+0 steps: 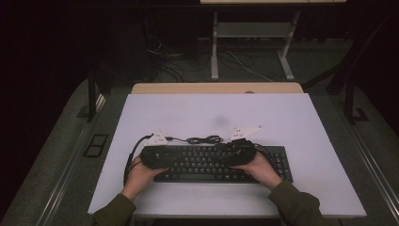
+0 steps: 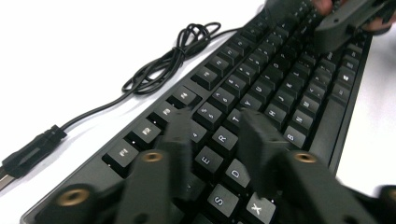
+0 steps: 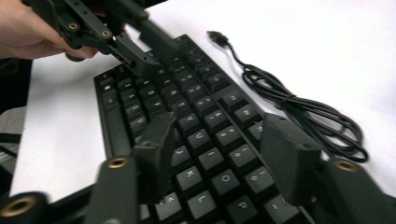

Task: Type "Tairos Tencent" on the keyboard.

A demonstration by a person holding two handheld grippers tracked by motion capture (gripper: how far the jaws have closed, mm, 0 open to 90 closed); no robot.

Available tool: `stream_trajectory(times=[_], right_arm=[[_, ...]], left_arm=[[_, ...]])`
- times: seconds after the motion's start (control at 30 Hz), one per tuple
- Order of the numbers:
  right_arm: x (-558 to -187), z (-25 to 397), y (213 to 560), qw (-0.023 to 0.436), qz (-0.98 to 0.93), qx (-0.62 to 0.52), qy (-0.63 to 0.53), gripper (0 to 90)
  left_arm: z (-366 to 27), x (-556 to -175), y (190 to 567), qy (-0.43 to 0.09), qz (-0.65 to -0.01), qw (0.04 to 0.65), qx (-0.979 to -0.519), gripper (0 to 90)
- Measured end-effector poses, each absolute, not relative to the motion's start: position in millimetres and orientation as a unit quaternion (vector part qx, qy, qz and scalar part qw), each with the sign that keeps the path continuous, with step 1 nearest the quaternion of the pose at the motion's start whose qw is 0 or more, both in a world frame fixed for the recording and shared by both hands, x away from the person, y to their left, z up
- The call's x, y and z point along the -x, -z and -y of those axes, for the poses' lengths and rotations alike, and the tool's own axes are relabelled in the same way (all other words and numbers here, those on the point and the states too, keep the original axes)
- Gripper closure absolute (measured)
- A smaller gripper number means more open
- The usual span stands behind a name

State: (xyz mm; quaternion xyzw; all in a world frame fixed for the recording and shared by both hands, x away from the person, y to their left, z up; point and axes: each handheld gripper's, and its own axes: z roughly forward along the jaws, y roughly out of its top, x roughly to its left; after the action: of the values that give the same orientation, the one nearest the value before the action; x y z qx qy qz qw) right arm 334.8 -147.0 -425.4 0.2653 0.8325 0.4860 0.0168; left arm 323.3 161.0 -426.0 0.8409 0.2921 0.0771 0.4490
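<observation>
A black keyboard (image 1: 278, 165) lies near the front of the white table (image 1: 211, 110). Its black cable (image 1: 205, 139) is coiled just behind it. A person's hands hold both grippers low over the keys, pointing toward each other. My left gripper (image 2: 217, 133) hovers open above the R and T keys of the keyboard (image 2: 280, 93), with nothing between its jaws. My right gripper (image 3: 219, 144) stands wide open above the U, I and K keys of the keyboard (image 3: 205, 100). The left gripper (image 3: 140, 58) shows farther off at the upper left of the right gripper view.
The cable (image 2: 168, 65) ends in a loose USB plug (image 2: 30, 154) lying on the table. The same plug (image 3: 215, 37) sits beyond the coil (image 3: 303, 116). Behind the table are a wooden edge (image 1: 216, 88), a white desk frame (image 1: 251, 30) and floor cables.
</observation>
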Motion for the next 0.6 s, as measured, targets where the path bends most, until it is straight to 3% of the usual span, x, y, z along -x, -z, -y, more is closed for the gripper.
stream_trajectory(times=[0.27,0.6], right_arm=[[-331,142,425,0.000,-0.840,-0.250,-0.482,67.9],[-323,133,425,-0.013,-0.854,-0.225,-0.468,88.7]], left_arm=[[-163,-322,425,-0.088,-0.301,0.455,-0.833,39.5],[-164,-322,426,-0.097,-0.310,0.455,-0.829,30.1]])
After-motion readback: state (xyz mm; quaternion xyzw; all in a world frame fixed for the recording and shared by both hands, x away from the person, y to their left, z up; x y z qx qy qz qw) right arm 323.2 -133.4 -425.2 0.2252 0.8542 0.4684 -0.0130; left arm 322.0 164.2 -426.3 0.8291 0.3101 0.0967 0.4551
